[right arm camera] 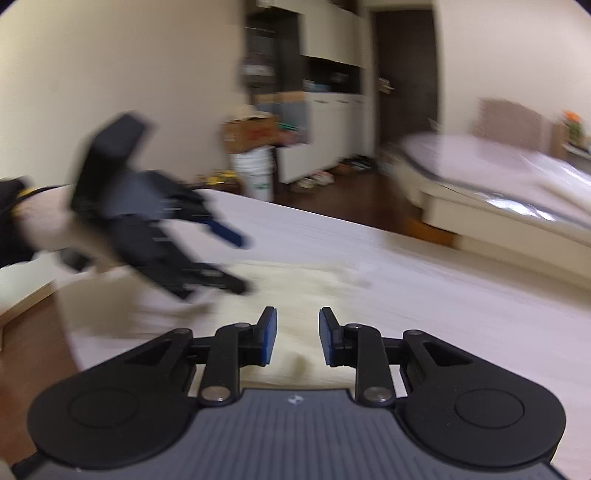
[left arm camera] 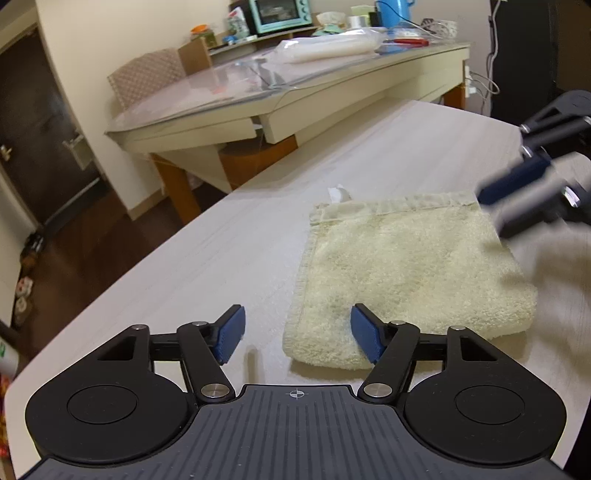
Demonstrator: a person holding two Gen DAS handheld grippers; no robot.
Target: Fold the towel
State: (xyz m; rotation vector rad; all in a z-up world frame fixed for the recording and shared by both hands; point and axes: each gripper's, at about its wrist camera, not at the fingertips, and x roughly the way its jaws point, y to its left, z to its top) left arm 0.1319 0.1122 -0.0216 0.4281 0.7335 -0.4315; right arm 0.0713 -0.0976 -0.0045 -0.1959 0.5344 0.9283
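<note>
A pale, wood-grain table (left arm camera: 258, 236) fills the foreground of a lived-in room with dark wooden flooring, cream walls and a dark door at the left of the left wrist view. On the table lies a cream terry towel (left arm camera: 410, 273), folded into a thick, roughly square pad with a flat hemmed band along its far edge and a small white tag (left arm camera: 338, 192) sticking out at the far corner. The left gripper (left arm camera: 297, 336) hovers over the towel's near left corner, its blue-padded jaws standing wide apart with nothing clamped between them. The right gripper (right arm camera: 297, 336), blurred in the left wrist view where it hangs above the towel's far right corner, has its jaws narrowly apart and grips nothing; the towel shows as a blurred cream patch beneath it. Beyond the table stands a second, cream-coloured table (left arm camera: 280, 107) on orange-brown legs, its top covered with a clear glossy sheet and crowded with a mint-green toaster oven (left arm camera: 280, 14), a blue kettle (left arm camera: 393, 11) and plastic-wrapped packages. In the right wrist view, white cabinets (right arm camera: 325, 129), a cardboard box (right arm camera: 251, 133) atop a white bucket (right arm camera: 256, 171), and shoes on the floor are visible, all smeared by blur.
</note>
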